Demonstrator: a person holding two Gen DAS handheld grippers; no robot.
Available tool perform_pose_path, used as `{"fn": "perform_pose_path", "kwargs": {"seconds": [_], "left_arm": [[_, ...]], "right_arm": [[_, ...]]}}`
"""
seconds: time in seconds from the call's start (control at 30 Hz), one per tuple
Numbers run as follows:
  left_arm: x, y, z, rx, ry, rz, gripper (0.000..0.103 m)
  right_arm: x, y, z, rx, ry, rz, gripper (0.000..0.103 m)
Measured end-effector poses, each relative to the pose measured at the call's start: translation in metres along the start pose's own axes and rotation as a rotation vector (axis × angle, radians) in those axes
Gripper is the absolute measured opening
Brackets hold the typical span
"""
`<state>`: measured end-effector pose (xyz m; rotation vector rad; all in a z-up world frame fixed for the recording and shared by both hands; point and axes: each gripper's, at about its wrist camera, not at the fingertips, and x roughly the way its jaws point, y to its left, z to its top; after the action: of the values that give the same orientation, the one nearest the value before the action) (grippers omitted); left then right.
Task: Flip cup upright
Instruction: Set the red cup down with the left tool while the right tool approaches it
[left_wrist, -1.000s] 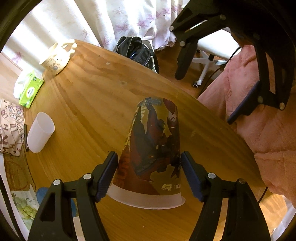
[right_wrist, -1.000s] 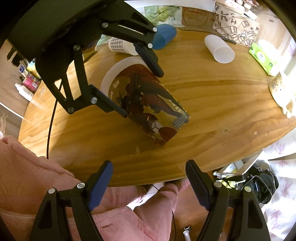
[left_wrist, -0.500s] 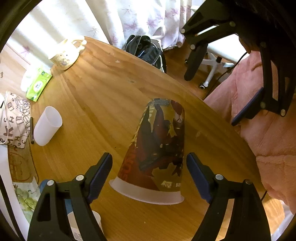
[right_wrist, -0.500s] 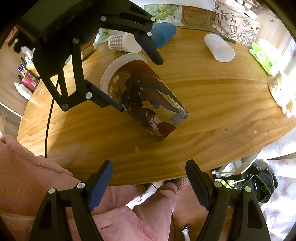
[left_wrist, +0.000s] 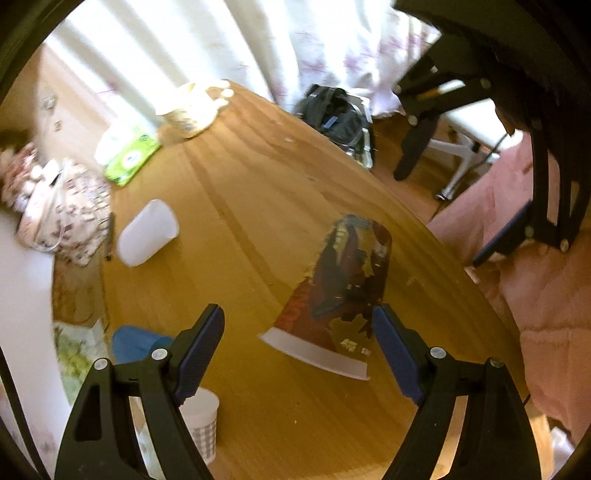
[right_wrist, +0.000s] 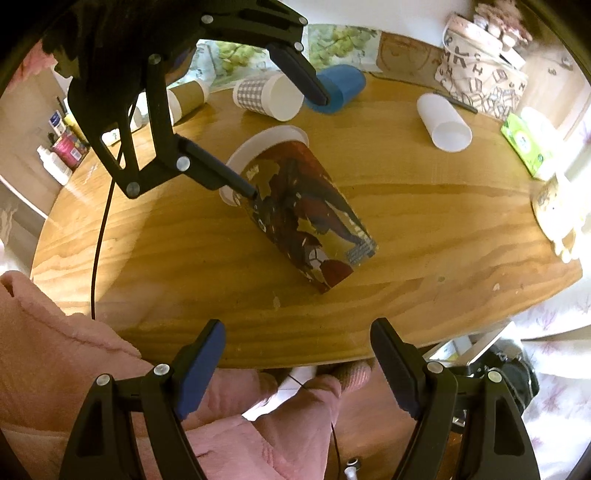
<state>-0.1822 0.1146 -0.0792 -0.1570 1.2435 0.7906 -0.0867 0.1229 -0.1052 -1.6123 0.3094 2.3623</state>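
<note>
L hand-held gripper (left_wrist: 297, 339) farther from cup (left_wrist: 341, 291)

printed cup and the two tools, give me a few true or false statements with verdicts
1. The printed cup stands mouth-down on the wooden table. True.
2. The left tool is shut on the printed cup. False: its jaws are open and the cup sits off toward the right finger, ungripped.
3. The right tool holds nothing. True.
4. A plain white cup lies on its side on the table. True.
5. The blue cup is stacked on top of the printed cup. False: it lies apart, near the table's far edge.
</note>
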Motion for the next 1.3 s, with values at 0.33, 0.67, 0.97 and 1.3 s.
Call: {"fn": "perform_pose_path", "kwargs": {"seconds": [0.33, 0.67, 0.97, 1.3], "left_arm": [[-0.034, 0.02, 0.002, -0.395, 0.012, 0.165, 0.085], [-0.057, 0.013, -0.005, -0.879, 0.054, 0.402, 0.085], [-0.065, -0.023, -0.026, -1.351, 0.086, 0.572, 0.085], [-0.07, -0.062, -0.048, -1.784, 0.018, 0.704, 0.085]], "right_arm": [[-0.012, -0.005, 0.006, -0.151, -0.071, 0.064, 0.081], [-0.018, -0.018, 0.016, -0.328, -0.138, 0.143, 0.081], [-0.007, -0.021, 0.019, -0.489, -0.167, 0.206, 0.081], [0.012, -0.016, 0.027, -0.549, -0.153, 0.273, 0.081]]}}
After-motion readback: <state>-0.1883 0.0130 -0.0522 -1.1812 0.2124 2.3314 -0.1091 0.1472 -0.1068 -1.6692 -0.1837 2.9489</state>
